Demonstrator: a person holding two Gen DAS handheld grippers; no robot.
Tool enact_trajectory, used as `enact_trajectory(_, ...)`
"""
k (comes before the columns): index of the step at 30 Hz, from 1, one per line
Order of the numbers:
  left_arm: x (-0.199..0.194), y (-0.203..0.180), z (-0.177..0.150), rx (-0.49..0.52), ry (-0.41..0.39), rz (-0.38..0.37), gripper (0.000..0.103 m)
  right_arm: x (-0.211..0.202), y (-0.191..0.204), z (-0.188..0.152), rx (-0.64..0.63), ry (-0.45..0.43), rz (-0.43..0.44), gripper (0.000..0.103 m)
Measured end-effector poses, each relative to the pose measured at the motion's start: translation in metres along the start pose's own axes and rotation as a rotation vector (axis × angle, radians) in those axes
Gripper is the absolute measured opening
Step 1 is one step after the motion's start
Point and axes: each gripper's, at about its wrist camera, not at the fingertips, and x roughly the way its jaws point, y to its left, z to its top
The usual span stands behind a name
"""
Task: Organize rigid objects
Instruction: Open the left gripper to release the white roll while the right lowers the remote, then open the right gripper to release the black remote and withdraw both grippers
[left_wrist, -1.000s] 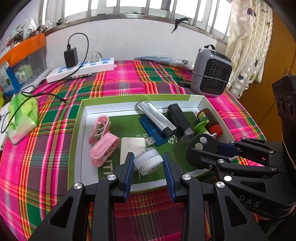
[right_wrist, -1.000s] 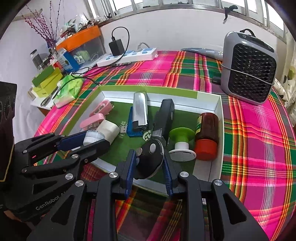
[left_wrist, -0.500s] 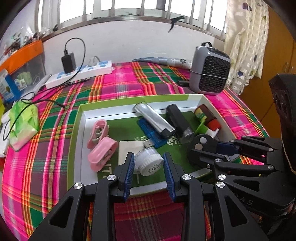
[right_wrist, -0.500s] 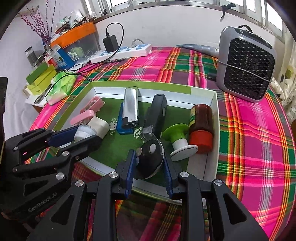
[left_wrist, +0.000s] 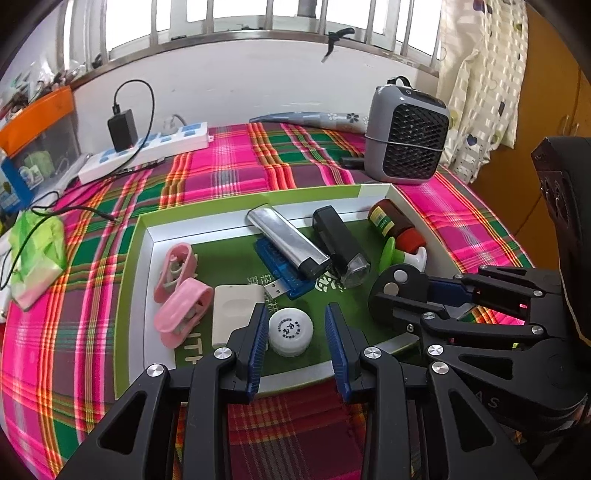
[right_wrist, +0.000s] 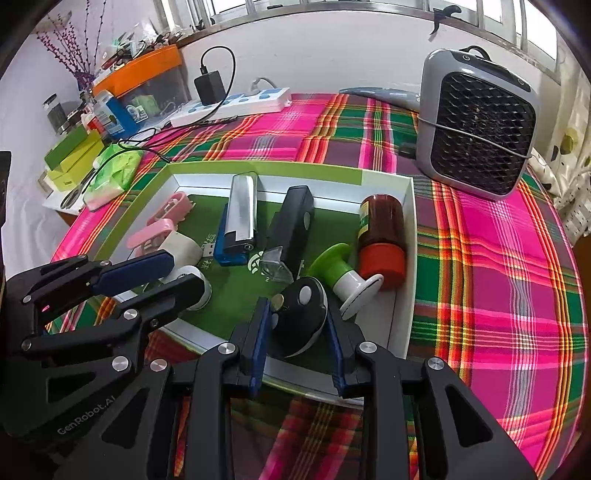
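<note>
Pink, green and orange plaid cloth (left_wrist: 236, 177) covered the table beneath a barred window, with a grey fan heater (left_wrist: 406, 136) and a white power strip (left_wrist: 147, 155) standing at the far side. Nearer lay a shallow green-rimmed box tray (left_wrist: 136, 280) with a green floor. The left gripper (left_wrist: 295, 332) hung over the tray's near edge with its jaws parted, blue pads on either side of a white round cap (left_wrist: 290, 329) that sat on the tray floor with a gap visible on both sides. The right gripper (right_wrist: 297, 325) had its jaws spread too, bracketing a black round device (right_wrist: 301, 317) at the near rim; whether its pads touched it could not be told. Further inside the tray lay two pink clips (left_wrist: 177, 291), a white block (left_wrist: 234, 314), a silver lighter (left_wrist: 286, 242) resting across a blue USB stick (left_wrist: 280, 273), a black flashlight (left_wrist: 340, 245), a green and white suction knob (right_wrist: 343, 273) and a brown bottle with a red cap (right_wrist: 380, 232) on its side along the right wall
</note>
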Motion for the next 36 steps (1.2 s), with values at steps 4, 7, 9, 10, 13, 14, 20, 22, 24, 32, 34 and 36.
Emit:
enact_trajectory(4,-0.001,0.000,0.000,0.000,0.000,0.002,0.030,0.001,-0.001,0.000,0.003,0.000,0.006,0.030)
enact_trajectory(7,0.000,0.000,0.000,-0.001,0.002,-0.002,0.030,0.001,-0.001,0.000,0.004,0.001,0.007,0.030)
enact_trajectory(9,0.000,0.001,-0.001,-0.001,0.003,-0.003,0.030,0.001,-0.001,0.000,0.006,0.000,0.008,0.030)
enact_trajectory(10,0.000,0.000,0.000,-0.001,0.002,-0.002,0.030,0.001,-0.002,0.000,0.006,0.000,0.008,0.030)
enact_trajectory(13,0.000,-0.001,-0.001,-0.001,0.004,0.000,0.030,0.001,-0.002,0.000,0.010,0.000,0.011,0.030)
enact_trajectory(14,0.000,-0.001,-0.001,-0.001,0.005,0.000,0.030,0.001,-0.003,0.000,0.012,-0.001,0.011,0.030)
enact_trajectory(20,-0.001,-0.003,-0.003,0.006,0.010,0.003,0.031,-0.001,-0.002,-0.001,0.022,-0.004,0.012,0.030)
enact_trajectory(22,-0.002,-0.004,-0.004,0.009,0.008,0.004,0.031,-0.002,-0.002,-0.002,0.026,-0.007,0.008,0.032)
enact_trajectory(24,-0.004,-0.004,-0.004,0.011,0.005,0.003,0.031,-0.004,-0.001,-0.003,0.026,-0.011,0.005,0.034)
enact_trajectory(32,-0.017,-0.005,-0.008,0.008,-0.007,0.022,0.031,-0.013,0.000,-0.007,0.036,-0.031,0.000,0.036)
enact_trajectory(34,-0.021,-0.005,-0.011,0.003,-0.012,0.026,0.032,-0.017,0.002,-0.009,0.034,-0.042,0.005,0.041)
enact_trajectory(36,-0.025,-0.006,-0.013,-0.003,-0.016,0.031,0.032,-0.020,0.003,-0.011,0.035,-0.049,0.003,0.042)
